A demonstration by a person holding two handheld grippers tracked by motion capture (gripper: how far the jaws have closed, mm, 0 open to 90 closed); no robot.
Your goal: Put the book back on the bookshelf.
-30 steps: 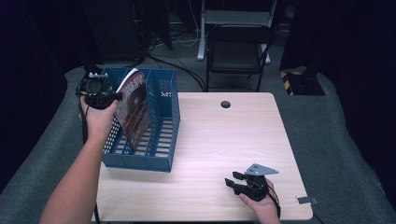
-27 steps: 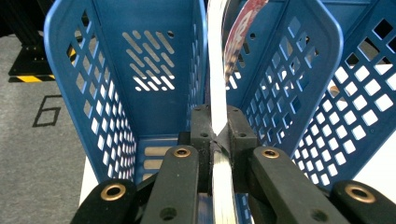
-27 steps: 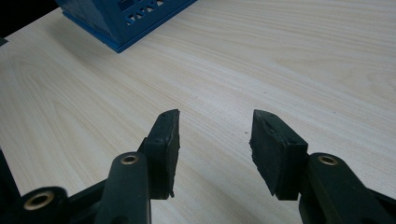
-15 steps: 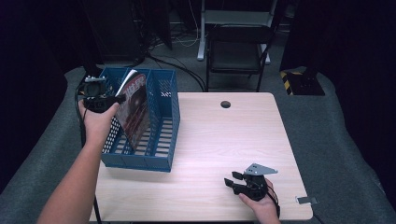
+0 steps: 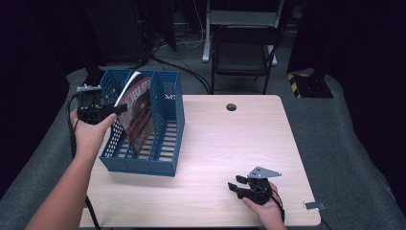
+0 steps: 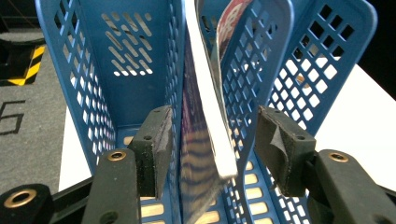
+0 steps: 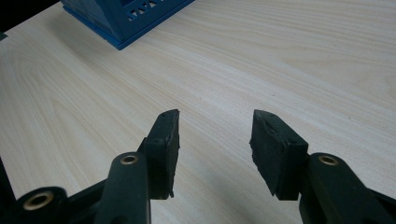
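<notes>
Viewing from above, I see my left hand-held gripper [image 5: 115,109] at the blue file rack [image 5: 165,129] on the tabletop's [image 5: 230,143] left side. A magazine [image 5: 139,112] leans tilted inside the rack. In the left gripper view, the jaws stand wide, straddling the magazine [image 6: 205,126] and a rack divider [image 6: 247,93] without touching. My right hand-held gripper [image 5: 238,186] rests near the tabletop's near edge, jaws apart and empty over bare wood [image 7: 280,60].
</notes>
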